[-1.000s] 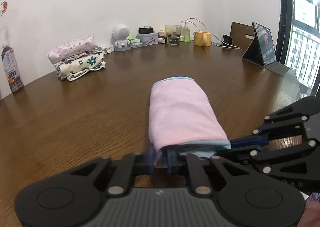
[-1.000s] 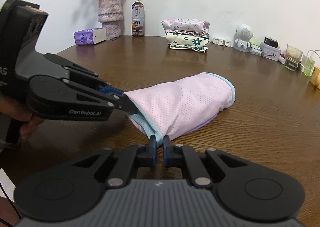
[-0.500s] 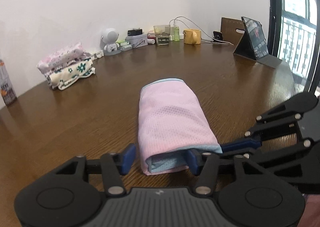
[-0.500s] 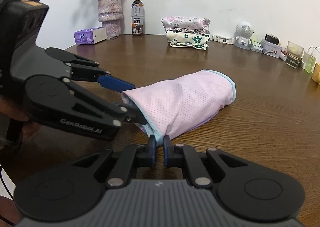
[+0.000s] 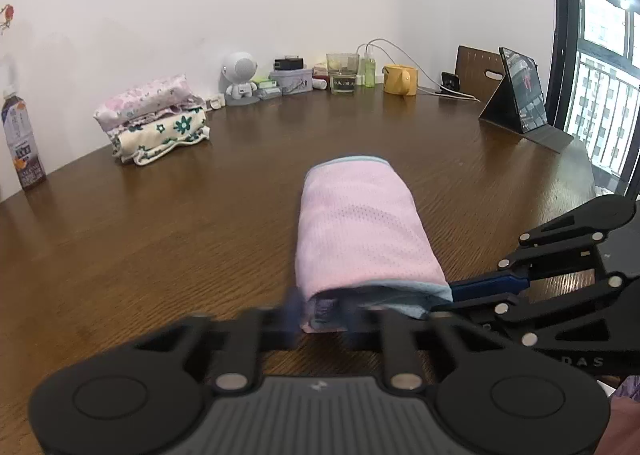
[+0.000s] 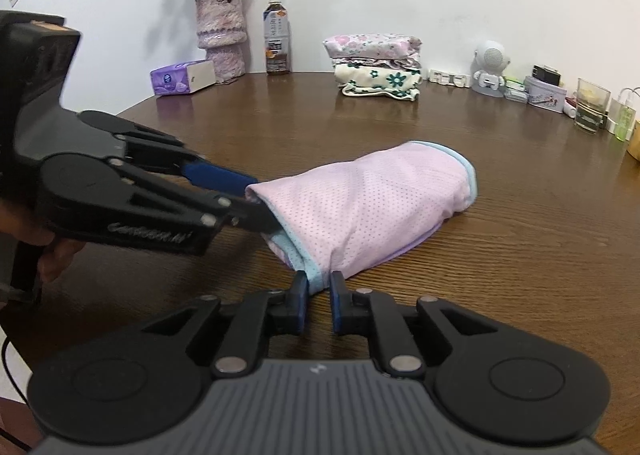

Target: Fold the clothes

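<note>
A pink mesh cloth [image 5: 360, 231] with a light blue hem lies folded into a narrow bundle on the brown wooden table [image 5: 160, 235]. My left gripper [image 5: 323, 311] is at the bundle's near end; its blurred jaws are closing, and the layered end sits between them. In the right wrist view the left gripper [image 6: 262, 203] pinches the left corner of the cloth [image 6: 372, 207]. My right gripper [image 6: 318, 283] has the blue hem of the other near corner between its fingertips, and its jaws are opening slightly. It also shows in the left wrist view, the right gripper [image 5: 444, 297] on the cloth's right corner.
A stack of folded floral clothes [image 5: 154, 119] sits at the back by the wall. Nearby are a drink bottle [image 6: 277, 39], a vase of dried flowers [image 6: 220, 35] and a tissue box [image 6: 182, 77]. A glass [image 5: 342, 73], yellow mug [image 5: 400, 79] and propped tablet [image 5: 524, 95] line the far right.
The left jaws spread wide off the cloth's near end half a second ago and have come back together on it. The gap between the right fingers looks slightly wider. The cloth has barely moved.
</note>
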The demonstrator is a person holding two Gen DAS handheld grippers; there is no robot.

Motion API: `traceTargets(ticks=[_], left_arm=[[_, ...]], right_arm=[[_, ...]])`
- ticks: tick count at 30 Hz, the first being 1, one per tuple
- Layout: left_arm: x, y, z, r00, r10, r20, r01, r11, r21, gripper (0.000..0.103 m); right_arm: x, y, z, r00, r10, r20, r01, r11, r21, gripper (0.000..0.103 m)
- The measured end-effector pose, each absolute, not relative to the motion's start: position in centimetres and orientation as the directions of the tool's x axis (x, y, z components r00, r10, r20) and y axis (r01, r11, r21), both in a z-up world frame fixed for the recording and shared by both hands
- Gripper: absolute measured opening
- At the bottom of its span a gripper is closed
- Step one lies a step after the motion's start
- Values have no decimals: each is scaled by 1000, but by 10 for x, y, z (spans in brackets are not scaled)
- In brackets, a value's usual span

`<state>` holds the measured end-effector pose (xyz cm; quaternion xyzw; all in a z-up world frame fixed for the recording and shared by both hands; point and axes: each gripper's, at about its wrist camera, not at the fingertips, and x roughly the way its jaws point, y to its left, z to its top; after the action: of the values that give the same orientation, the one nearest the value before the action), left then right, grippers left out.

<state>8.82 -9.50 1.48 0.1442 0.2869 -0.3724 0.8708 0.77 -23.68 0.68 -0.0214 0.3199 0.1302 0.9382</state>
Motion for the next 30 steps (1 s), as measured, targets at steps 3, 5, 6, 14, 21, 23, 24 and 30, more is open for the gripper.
traceTargets(ticks=[3, 5, 6, 14, 21, 23, 24, 30], left_arm=[[90, -95, 14, 561, -565, -605, 734, 677, 48, 8], [95, -93, 15, 567, -558, -606, 727, 685, 50, 8], [98, -91, 15, 573, -552, -606, 721, 691, 52, 8], [134, -74, 18, 596, -500, -629, 652, 758, 15, 22], [127, -36, 31, 552, -571, -608, 616, 771, -165, 44], [125, -25, 35, 512, -634, -580, 593, 749, -296, 50], [124, -24, 35, 499, -653, -570, 578, 740, -343, 52], [130, -33, 26, 478, -681, -554, 450, 732, -512, 56]], right_arm=[[7, -236, 9, 758, 249, -603, -271, 961, 57, 21], [5, -239, 12, 759, 267, -593, -278, 958, 77, 39], [4, -241, 14, 760, 276, -588, -281, 956, 86, 41], [11, -277, 25, 772, 301, -560, -239, 954, 183, 44], [45, -326, 32, 798, 254, -546, -137, 960, 245, 50], [62, -340, 35, 802, 258, -538, -118, 952, 281, 50], [72, -346, 36, 801, 269, -535, -117, 947, 301, 50], [125, -360, 31, 763, 327, -558, -120, 919, 375, 50]])
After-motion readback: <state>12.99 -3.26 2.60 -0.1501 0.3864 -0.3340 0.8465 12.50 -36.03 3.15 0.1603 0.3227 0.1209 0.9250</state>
